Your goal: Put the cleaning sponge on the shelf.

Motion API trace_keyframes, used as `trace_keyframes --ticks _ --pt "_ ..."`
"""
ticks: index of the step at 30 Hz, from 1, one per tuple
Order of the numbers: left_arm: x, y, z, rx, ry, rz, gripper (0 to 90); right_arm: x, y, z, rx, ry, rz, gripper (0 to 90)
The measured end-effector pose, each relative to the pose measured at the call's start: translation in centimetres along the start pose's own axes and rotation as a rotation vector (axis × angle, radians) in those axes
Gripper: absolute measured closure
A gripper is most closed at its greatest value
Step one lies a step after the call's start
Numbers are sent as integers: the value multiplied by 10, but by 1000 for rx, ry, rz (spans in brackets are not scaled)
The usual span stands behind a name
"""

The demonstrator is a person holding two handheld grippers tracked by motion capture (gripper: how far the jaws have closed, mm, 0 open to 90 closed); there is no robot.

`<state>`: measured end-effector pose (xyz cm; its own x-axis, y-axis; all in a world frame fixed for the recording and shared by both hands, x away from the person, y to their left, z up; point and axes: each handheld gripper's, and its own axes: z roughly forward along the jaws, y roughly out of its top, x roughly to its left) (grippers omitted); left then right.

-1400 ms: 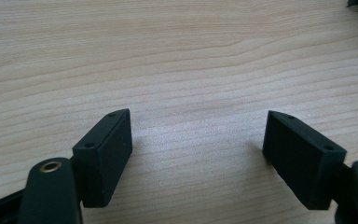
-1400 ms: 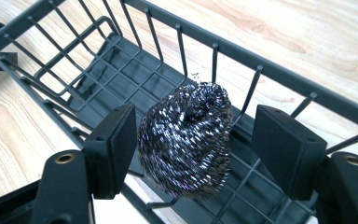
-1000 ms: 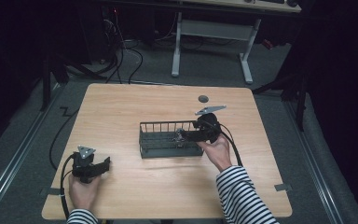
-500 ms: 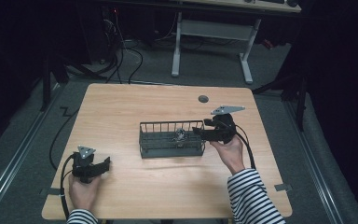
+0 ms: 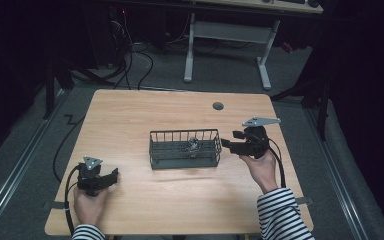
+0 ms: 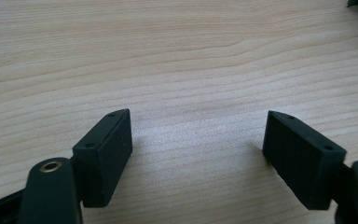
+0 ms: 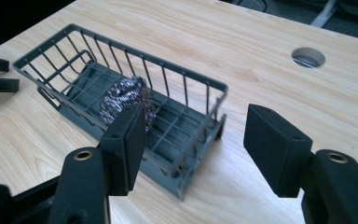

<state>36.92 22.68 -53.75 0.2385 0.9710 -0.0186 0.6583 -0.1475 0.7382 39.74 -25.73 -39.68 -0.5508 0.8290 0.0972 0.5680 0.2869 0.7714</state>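
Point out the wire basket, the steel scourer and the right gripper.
wire basket (image 5: 152, 136): high view, left end of its top rim.
steel scourer (image 7: 116, 100): right gripper view, its tangled middle.
right gripper (image 7: 193, 135): right gripper view, midway between its fingertips.

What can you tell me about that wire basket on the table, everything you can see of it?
The wire basket is a dark grey, oblong rack of thin metal-looking rods: upright bars under a top rim, a grid floor, short feet. It stands upright near the middle of the wooden table. A shiny steel-wool scourer lies inside it. The right claw, empty with a gap between its pads, sits just off its right end, not touching.
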Motion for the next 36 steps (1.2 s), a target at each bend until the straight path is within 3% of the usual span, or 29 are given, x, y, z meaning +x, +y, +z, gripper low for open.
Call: trace_keyframes --ticks 4,10,12,17,25,29,36 --pt "3 0 -1 -9 -18 -25 248 -3 -3 -12 -18 -22 -3 397" --pt "2 0 -1 -4 -15 -17 246 -11 -16 -25 -56 -21 34 407" --pt "2 0 0 -6 -11 -16 246 -12 -22 -28 -61 -43 27 412" --pt "1 0 0 -5 -9 -13 245 -20 -37 -35 -74 -53 64 412" --pt "1 0 0 -4 -9 -9 245 -31 -61 -38 -88 -74 107 412" --pt "1 0 0 -2 -7 -6 244 -33 -72 -36 -81 -82 111 409" --pt "1 0 0 -1 -8 -4 243 -39 -100 -26 -74 -75 165 407"
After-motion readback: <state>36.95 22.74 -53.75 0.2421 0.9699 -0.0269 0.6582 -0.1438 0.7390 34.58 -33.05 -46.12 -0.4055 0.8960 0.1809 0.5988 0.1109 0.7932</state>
